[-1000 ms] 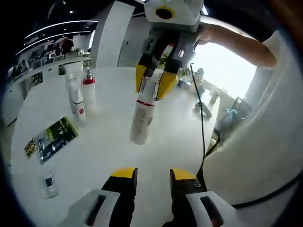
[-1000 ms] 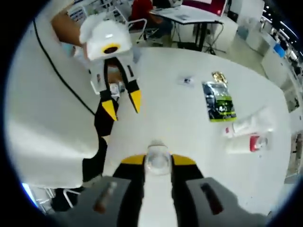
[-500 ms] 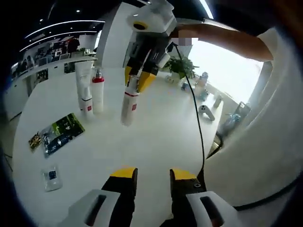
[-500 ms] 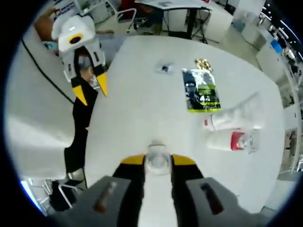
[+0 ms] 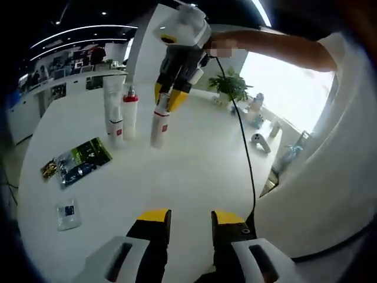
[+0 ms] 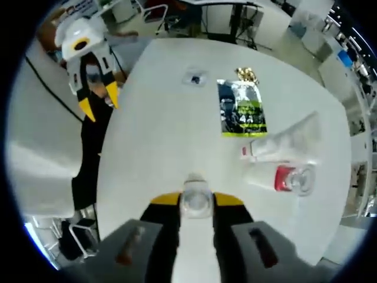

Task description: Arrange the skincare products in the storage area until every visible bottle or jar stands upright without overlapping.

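Left gripper view: own jaws apart, nothing between them, left gripper [image 5: 191, 217] low over the near edge of the white desk [image 5: 194, 171]. Far across the desk, the right gripper [image 5: 166, 99] has its yellow jaws clamped on the top of a white bottle [image 5: 158, 126]. Bottle hangs long axis near upright, base pointing down toward the desk, whether touching I cannot tell. Just left of it stand a red-collared bottle [image 5: 129, 114] and a white tube [image 5: 113, 112], both upright, close together. Green sachet [image 5: 84, 160] and small packet [image 5: 68, 210] lie flat, nearer and left.

Right gripper view: jaws closed on the bottle cap [image 6: 195, 199], looking down the bottle's length onto the desk. Tube and red-collared bottle sit right of the jaws, sachet beyond. Left gripper at far left, open.

Judgement: right gripper is the one placed to set the bottle down, in the free spot right of the standing pair.
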The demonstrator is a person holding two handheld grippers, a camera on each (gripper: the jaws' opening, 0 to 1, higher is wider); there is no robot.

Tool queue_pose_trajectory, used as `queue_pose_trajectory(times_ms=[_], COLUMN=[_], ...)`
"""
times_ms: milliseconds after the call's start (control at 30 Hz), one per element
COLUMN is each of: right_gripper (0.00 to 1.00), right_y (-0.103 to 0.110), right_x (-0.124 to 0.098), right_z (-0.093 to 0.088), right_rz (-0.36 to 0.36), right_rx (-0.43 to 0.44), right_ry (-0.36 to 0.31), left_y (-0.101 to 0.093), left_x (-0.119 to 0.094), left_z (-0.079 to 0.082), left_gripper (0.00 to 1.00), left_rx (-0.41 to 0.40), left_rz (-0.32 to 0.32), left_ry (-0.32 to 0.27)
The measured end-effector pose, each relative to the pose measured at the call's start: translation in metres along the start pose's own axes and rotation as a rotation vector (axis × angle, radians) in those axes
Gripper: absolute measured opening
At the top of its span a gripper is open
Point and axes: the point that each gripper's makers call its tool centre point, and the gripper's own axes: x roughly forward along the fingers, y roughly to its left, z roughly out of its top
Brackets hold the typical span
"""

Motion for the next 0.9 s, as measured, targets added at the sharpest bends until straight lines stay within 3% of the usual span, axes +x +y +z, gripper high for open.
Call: queue_pose_trajectory(times_ms=[700,900], right_gripper=[0.21,0.21], right_y=[-0.037,-0.045], right_x=[0.014,0.013], right_z=[0.000,0.003], right_rz=[-0.068,-0.095], right_rx=[0.059,0.080], right_ry=[0.046,0.030], left_y=[0.007,0.008], left_x=[-0.015,-0.016], left_z=[-0.010,-0.010], left_gripper=[0.29,0.29], left_rx=[-0.036,-0.041], left_rz=[0.051,0.060], left_ry=[-0.012,-0.017])
